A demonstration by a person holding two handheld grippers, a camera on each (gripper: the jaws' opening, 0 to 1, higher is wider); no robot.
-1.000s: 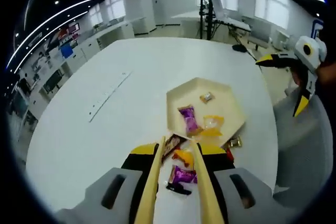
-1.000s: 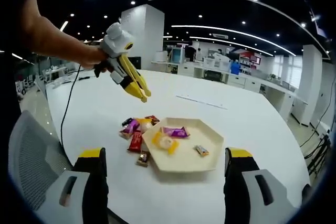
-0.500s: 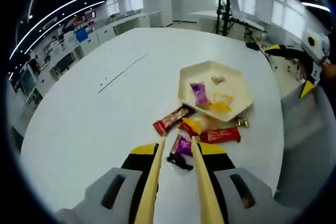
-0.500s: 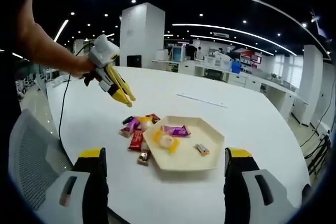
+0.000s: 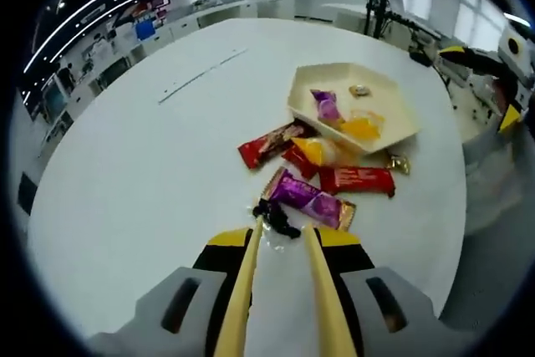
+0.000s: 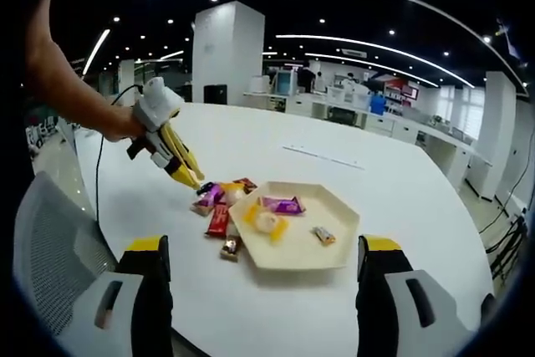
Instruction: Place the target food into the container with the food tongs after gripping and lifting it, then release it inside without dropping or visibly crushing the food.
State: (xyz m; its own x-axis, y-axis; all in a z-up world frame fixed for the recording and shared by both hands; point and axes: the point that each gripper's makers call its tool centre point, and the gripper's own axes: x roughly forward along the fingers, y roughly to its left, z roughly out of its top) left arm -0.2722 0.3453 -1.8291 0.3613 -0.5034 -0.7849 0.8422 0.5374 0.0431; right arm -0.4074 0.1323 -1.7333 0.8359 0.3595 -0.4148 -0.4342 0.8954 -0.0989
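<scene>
The left gripper (image 5: 280,227) hangs low over a round white table (image 5: 150,165), its two yellow tong blades parted with bare tabletop between them and nothing held. Just past the blade tips lies a small black wrapped sweet (image 5: 274,216), touching the near end of a purple wrapped bar (image 5: 308,198) with gold ends. Beyond these sit a red bar (image 5: 357,180), a yellow packet (image 5: 311,150) and a dark red bar (image 5: 269,143), scattered close together on the table just short of a cream hexagonal tray (image 5: 305,99). A small gold sweet (image 5: 398,162) lies by the tray's near edge. Inside the tray rest a purple packet (image 5: 327,106), an orange-yellow packet (image 5: 361,127) and a small brown sweet (image 5: 359,89).

In the right gripper view, the right gripper (image 6: 261,290) is held back from the table's edge, its two yellow-tipped jaws spread wide and empty, the tray (image 6: 334,244) framed between them. The loose wrapped snacks (image 6: 219,206) lie clustered on the table at the tray's left side. The left gripper (image 6: 191,180), gripped by a person's hand (image 6: 125,125), angles down with its tips right at the far edge of that cluster. A grey mesh chair back (image 6: 50,265) stands at the table's near side, and office desks (image 6: 351,110) line the room behind.
</scene>
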